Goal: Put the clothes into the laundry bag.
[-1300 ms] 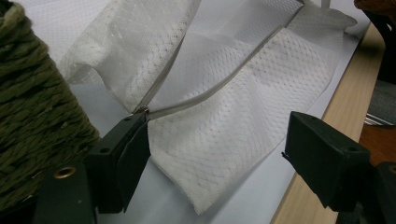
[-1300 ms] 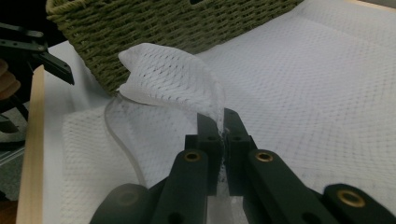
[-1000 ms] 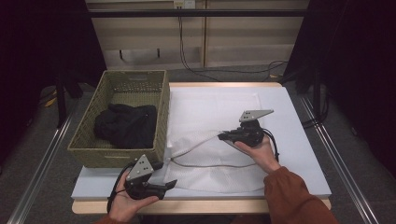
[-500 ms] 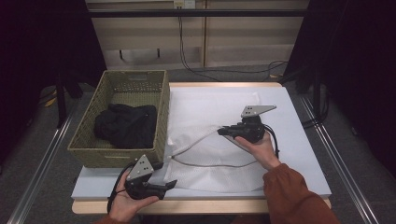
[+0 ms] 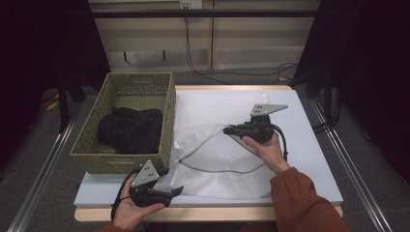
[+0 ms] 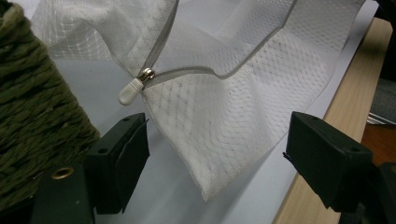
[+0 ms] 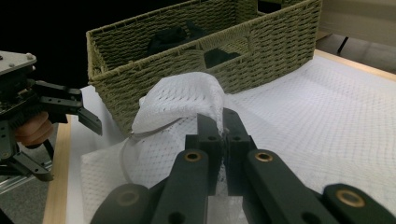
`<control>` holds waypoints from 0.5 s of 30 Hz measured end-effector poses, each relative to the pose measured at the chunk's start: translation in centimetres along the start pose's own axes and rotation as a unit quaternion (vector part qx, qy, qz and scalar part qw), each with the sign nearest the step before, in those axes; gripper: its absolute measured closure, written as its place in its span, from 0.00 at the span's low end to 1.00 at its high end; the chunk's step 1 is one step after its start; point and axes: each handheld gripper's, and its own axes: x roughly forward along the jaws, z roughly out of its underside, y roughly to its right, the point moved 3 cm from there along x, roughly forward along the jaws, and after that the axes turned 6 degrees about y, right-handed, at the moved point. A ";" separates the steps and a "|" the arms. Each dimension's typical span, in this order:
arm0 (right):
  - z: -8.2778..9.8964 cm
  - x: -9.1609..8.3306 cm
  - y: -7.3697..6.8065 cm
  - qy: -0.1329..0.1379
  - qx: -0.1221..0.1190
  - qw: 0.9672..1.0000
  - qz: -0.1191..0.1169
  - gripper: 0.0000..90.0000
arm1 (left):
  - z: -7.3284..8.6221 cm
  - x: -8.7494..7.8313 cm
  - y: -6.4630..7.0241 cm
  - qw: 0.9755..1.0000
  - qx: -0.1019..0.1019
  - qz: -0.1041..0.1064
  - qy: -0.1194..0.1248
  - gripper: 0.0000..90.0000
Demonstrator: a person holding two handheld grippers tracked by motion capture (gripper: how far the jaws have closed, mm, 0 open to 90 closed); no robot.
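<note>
A woven basket [image 5: 167, 121] holds dark clothing [image 5: 129, 129], beside the table [image 5: 309, 145].

Wicker basket [image 5: 164, 126] walls the left; bare table [image 5: 309, 145] right.

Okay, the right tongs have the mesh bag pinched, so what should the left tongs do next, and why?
Probably ease the left tongs forward and close on the near corner of the mesh bag. They stand open with that corner between them, beside the zipper pull, while the right tongs hold the upper layer lifted.
</note>
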 end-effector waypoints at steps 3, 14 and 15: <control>-0.3 0.0 -0.1 0.005 -0.001 1.000 -0.003 0.98 | 0.0 0.0 -0.1 1.000 0.000 -0.001 -0.001 0.23; -1.1 -0.5 -0.3 0.019 -0.007 1.000 -0.008 0.98 | -0.6 -0.5 0.3 1.000 0.005 0.003 0.016 0.24; -1.0 -0.5 -0.3 0.018 -0.007 1.000 -0.007 0.98 | -0.7 -0.6 0.4 1.000 0.004 0.004 0.020 0.24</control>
